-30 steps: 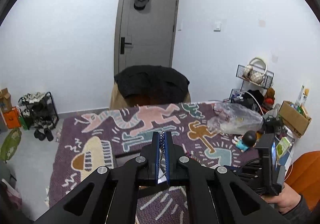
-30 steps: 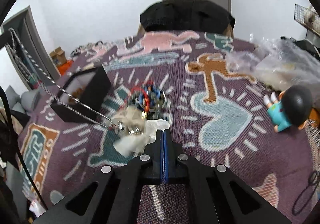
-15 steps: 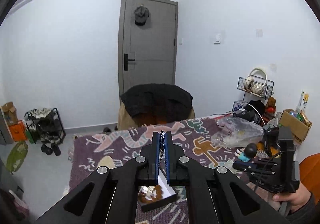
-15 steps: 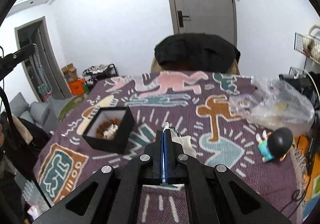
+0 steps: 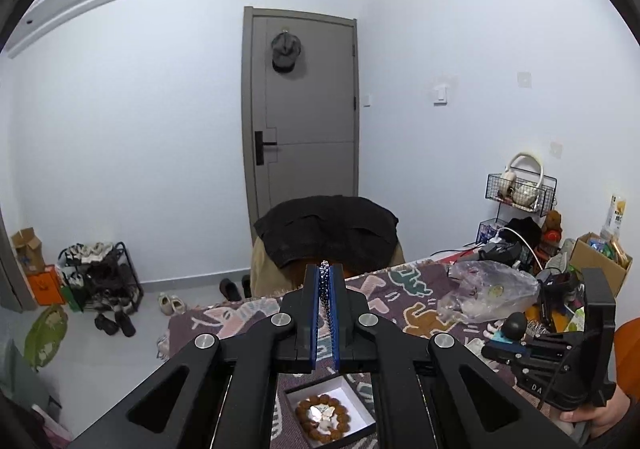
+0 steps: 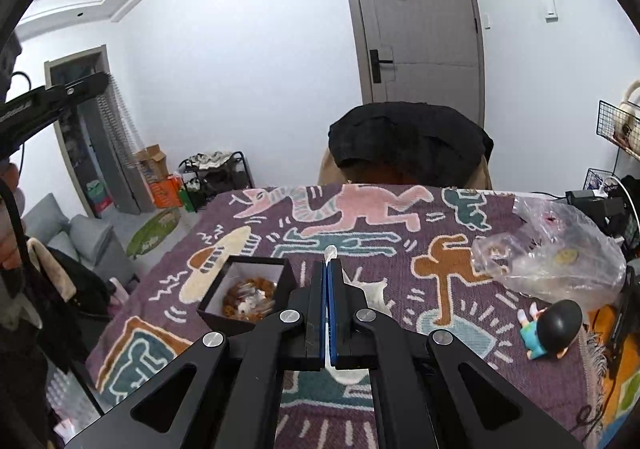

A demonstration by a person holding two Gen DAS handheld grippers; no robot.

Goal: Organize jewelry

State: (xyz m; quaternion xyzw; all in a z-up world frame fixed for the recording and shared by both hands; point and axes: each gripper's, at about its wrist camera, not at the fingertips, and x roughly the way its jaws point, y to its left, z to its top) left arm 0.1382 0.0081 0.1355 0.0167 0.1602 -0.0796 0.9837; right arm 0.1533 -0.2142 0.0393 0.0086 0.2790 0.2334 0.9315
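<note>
Brown beads of a bracelet (image 5: 323, 421) already lay in the open black jewelry box (image 6: 245, 295) on the patterned blanket (image 6: 448, 249), while a beaded chain (image 5: 326, 291) was not yet stowed. That chain was pinched in the closed left gripper (image 5: 325, 281), raised above the box. The right gripper (image 6: 329, 277) was shut on a thin whitish piece, apparently a plastic bag (image 6: 330, 252), just right of the box.

One black box (image 6: 248, 299), one doll (image 6: 554, 329), one plastic bag (image 6: 560, 253)
</note>
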